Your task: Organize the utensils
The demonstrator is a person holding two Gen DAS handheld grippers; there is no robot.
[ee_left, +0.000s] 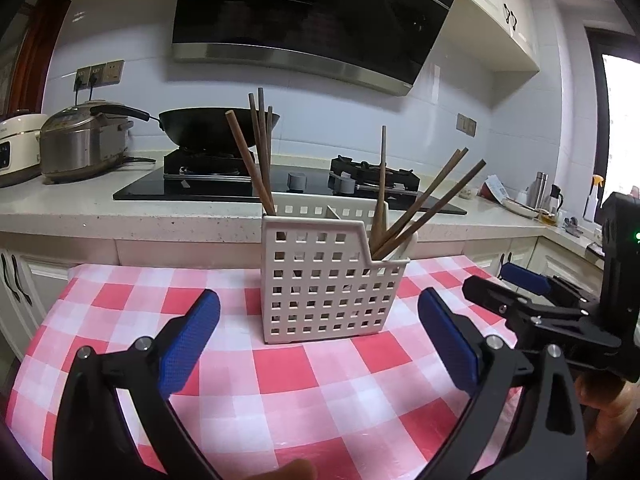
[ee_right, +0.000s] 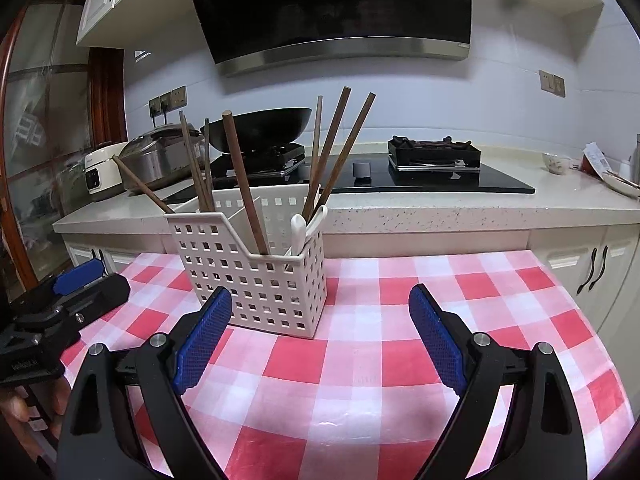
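A white perforated utensil caddy (ee_left: 320, 288) (ee_right: 256, 280) stands upright on the red-and-white checked cloth (ee_left: 304, 376) (ee_right: 360, 352). Several brown wooden chopsticks (ee_left: 256, 160) (ee_right: 240, 176) stick up from its compartments, and more lean right (ee_left: 428, 200) (ee_right: 340, 152). A white spoon (ee_right: 298, 228) rests in the lower compartment. My left gripper (ee_left: 320, 340) is open just in front of the caddy, nothing between its blue pads. My right gripper (ee_right: 320, 340) is open too, to the right of the caddy's near corner. Each gripper also shows in the other's view (ee_left: 520, 296) (ee_right: 76, 280).
Behind the table runs a counter (ee_left: 80, 208) (ee_right: 480, 208) with a black hob (ee_left: 200, 188) (ee_right: 440, 184), a wok (ee_left: 212, 128) (ee_right: 264, 128), a pressure cooker (ee_left: 84, 144) and a rice cooker (ee_right: 102, 172). Bottles and dishes crowd the counter's right end (ee_left: 540, 200). A hand (ee_right: 24, 404) holds the left gripper.
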